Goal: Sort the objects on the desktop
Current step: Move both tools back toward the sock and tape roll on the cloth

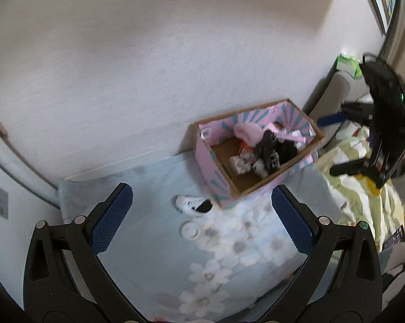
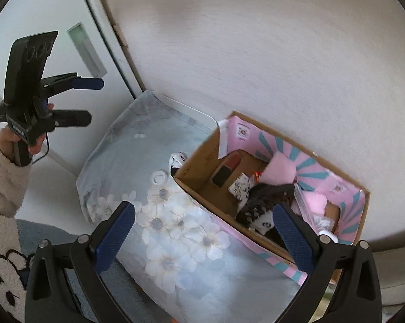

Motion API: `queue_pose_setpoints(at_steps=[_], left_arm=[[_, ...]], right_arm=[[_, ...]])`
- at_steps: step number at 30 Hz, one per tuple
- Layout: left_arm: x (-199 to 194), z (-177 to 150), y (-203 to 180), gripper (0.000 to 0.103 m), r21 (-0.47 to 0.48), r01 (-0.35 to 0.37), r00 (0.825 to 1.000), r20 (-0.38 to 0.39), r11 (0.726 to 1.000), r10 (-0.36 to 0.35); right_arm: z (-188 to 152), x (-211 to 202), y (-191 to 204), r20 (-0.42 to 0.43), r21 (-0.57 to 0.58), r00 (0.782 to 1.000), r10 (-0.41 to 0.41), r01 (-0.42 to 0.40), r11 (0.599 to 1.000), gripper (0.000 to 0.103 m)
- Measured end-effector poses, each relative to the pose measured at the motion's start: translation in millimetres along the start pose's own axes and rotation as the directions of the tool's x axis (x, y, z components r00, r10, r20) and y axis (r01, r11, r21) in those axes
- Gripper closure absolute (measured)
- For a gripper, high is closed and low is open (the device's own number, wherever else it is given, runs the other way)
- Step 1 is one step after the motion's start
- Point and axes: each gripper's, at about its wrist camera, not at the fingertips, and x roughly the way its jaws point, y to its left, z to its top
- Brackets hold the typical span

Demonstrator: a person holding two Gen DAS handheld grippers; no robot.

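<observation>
Resting against the wall, the pink and teal cardboard box (image 1: 256, 150) sits right of centre in the left wrist view, holding a pink fluffy item (image 1: 247, 133) and dark patterned fabric (image 1: 272, 150); its printed labels are too blurred to read. Left gripper (image 1: 202, 215) and right gripper (image 2: 203, 238) both gape wide with nothing between the fingers. Only the right wrist view shows a lipstick (image 2: 226, 169) in the box. A white and black sock (image 1: 193, 204) and white ring (image 1: 190, 230) lie on the floral pillow (image 1: 154, 242), just beside the box.
</observation>
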Motion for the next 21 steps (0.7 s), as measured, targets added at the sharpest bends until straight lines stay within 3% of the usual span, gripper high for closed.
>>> queue_pose_setpoints(at_steps=[5,8,12,17,21], left_arm=[[1.0,-18.1,7.8,0.000,0.022,0.025,1.000,-0.016,0.999,-0.024],[8.9,-26.7,9.3,0.000,0.054,0.055,0.998,-0.041,0.997,-0.053],[9.9,-32.7,10.9,0.000,0.098,0.080,0.997,-0.019,0.992,-0.079],[28.1,-47.1,14.3,0.000,0.185,0.109,0.994,-0.010,0.977,-0.109],[61.8,-67.9,16.7,0.000,0.205,0.139,0.990,-0.028,0.969,-0.136]], right_arm=[[22.5,0.5,14.6,-0.005,0.016,0.999,0.036,-0.036,0.999,0.001],[38.8,7.0,35.0,-0.025,-0.069,1.000,0.006,-0.008,0.998,0.001],[60.4,27.1,63.4,-0.072,-0.204,0.996,-0.047,0.031,0.978,0.001],[86.6,74.7,85.4,-0.167,-0.367,0.979,-0.113,0.044,0.929,0.001],[100.7,128.5,91.5,-0.265,-0.430,0.956,-0.122,-0.004,0.903,0.001]])
